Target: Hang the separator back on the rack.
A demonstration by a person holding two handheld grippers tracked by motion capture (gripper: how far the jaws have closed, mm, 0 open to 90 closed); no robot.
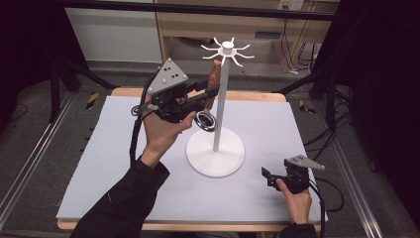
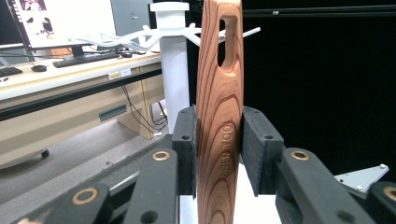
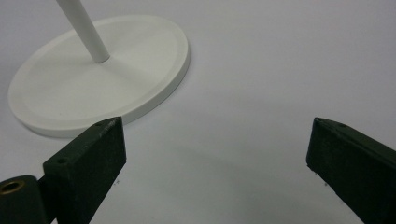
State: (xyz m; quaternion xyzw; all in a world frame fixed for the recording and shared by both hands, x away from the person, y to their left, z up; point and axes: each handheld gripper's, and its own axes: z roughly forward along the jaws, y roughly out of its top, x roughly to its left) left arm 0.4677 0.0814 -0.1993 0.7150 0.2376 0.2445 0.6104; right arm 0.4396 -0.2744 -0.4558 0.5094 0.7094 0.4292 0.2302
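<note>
My left gripper [image 1: 210,91] is clamped on a wooden handle [image 2: 219,116]; both pads press its flat sides, and the handle stands upright between them with its slotted end above. In the high view a metal ring [image 1: 205,120] hangs at the tool's lower end, just below my left hand [image 1: 163,130] and close to the white pole [image 1: 220,106] of the rack. The handle sits right beside that pole, under the ring of white hooks [image 1: 228,51] at its top; whether wood and pole touch I cannot tell. The rack's round base [image 1: 215,151] rests near the middle of the grey mat [image 1: 99,163], with bare mat all round it.

My right gripper [image 1: 267,176] rests low on the mat near the front right corner, its jaws standing wide apart with nothing between them. In the right gripper view the base's rim [image 3: 180,60] lies ahead and to the left, well clear of the pads [image 3: 98,154]. The mat's right edge runs just beside my right hand [image 1: 297,198].
</note>
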